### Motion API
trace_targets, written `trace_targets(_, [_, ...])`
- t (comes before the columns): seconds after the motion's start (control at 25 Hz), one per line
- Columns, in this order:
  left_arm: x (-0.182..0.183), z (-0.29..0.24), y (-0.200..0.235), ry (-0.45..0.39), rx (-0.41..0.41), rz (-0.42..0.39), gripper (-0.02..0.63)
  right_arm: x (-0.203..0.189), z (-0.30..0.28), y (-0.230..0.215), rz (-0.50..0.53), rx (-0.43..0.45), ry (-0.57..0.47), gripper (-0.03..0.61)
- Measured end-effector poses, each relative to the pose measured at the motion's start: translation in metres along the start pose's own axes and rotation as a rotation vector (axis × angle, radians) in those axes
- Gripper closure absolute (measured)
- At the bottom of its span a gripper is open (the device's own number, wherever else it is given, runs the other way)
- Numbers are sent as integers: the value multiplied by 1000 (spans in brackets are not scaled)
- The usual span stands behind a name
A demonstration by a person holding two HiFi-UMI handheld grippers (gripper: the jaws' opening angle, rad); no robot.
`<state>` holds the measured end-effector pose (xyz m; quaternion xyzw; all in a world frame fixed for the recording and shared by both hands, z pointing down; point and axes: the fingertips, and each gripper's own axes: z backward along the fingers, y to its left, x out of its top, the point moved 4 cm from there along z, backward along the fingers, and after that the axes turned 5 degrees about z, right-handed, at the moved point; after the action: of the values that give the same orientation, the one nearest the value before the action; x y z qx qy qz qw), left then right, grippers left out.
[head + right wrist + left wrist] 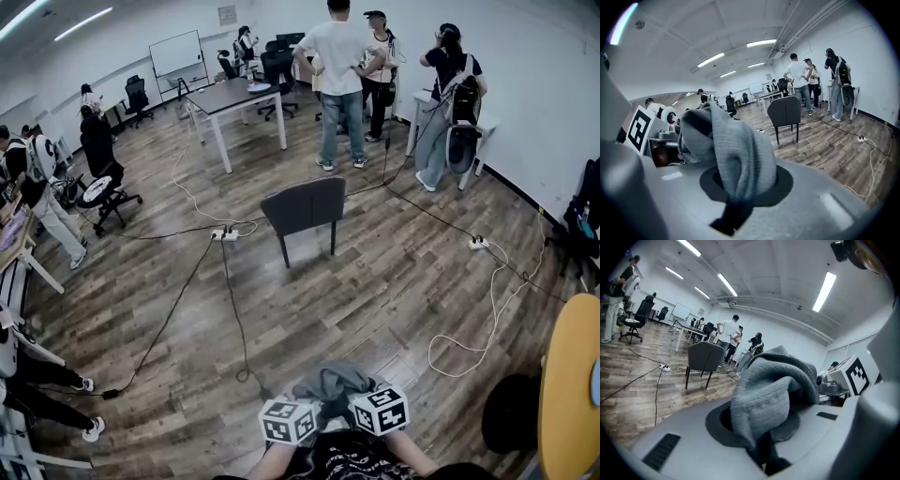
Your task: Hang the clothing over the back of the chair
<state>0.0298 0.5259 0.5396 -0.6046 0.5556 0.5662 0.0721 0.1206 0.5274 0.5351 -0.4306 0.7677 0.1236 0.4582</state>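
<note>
Left tongs, right tongs pinch bunched grey ribbed clothing; dark curved chair.

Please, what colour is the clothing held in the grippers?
Grey knit clothing; the right gripper view shows it best.

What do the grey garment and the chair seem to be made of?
The garment looks like a soft grey knit, matte: fine ribbed rows show and it folds loosely. The chair looks dark and matte, fabric or plastic, too far to tell; its thin legs may be metal.
</note>
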Motion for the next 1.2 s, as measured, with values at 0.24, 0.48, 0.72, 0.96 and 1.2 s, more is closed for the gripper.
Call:
trace_targets(0.24, [-1, -7, -5, 9, -3, -3, 549, -2, 4, -7, -5, -10, 4, 522])
trace_targets(0.48, [7, -21, 0, 21, -20, -25, 549, 3, -3, -18, -25, -29, -9, 522])
trace_targets(0.72, [21, -41, 14, 26, -24, -18, 549, 17, -22, -32, -39, -36, 4, 520])
trace_targets(0.96, [45, -64, 38, 56, -21, -16, 549, 36, -53, -49, -61, -27, 15, 520])
trace_targets(1.2, [77, -87, 66, 55, 2, -29, 549, 63, -89, -65, -49, -13, 12, 520])
